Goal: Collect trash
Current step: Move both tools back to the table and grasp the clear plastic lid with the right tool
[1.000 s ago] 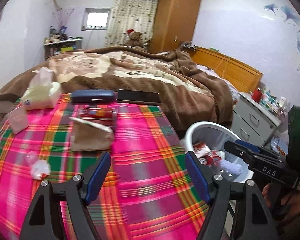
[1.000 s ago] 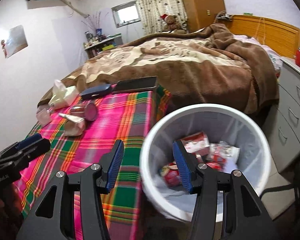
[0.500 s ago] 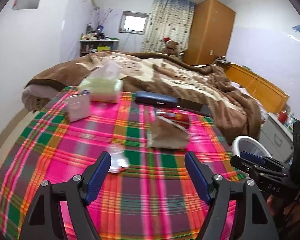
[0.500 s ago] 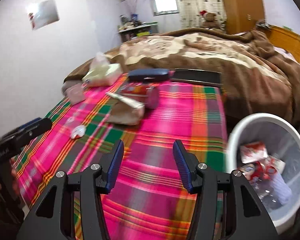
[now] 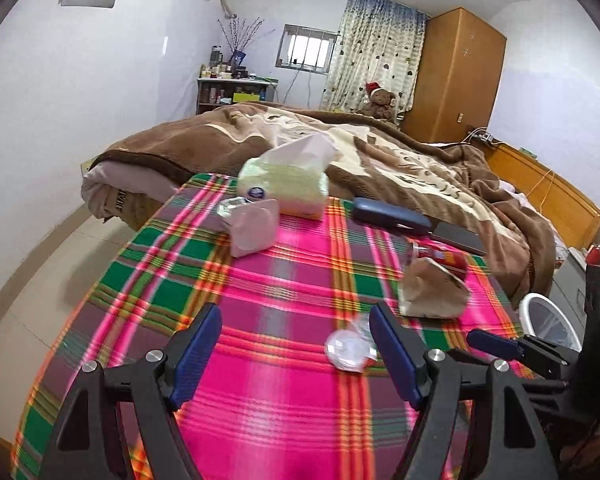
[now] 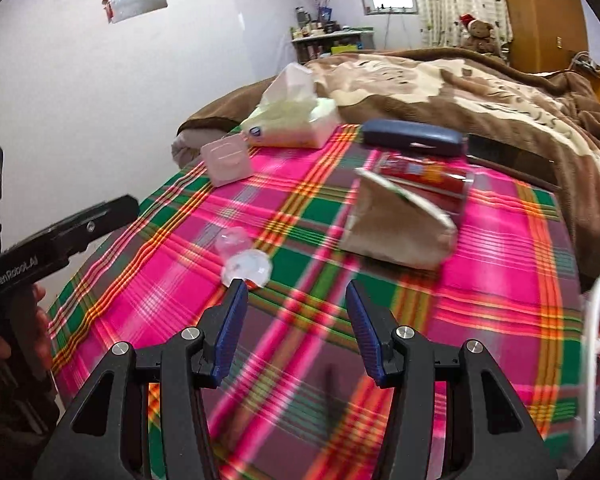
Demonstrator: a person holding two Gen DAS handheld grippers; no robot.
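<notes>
Both the left gripper (image 5: pixel 296 350) and the right gripper (image 6: pixel 292 330) hover over the plaid worktop (image 5: pixel 284 280) with fingers spread wide and holding nothing. The crumpled clear wrapper (image 5: pixel 348 348) lies low in the left view, just beside the right-hand finger; the brown paper bag (image 6: pixel 396 228) sits centre right. The light wrapper could skid away if a finger nudges it. Open cloth surrounds it, while the white bin (image 5: pixel 550 322) stands past the right edge.
</notes>
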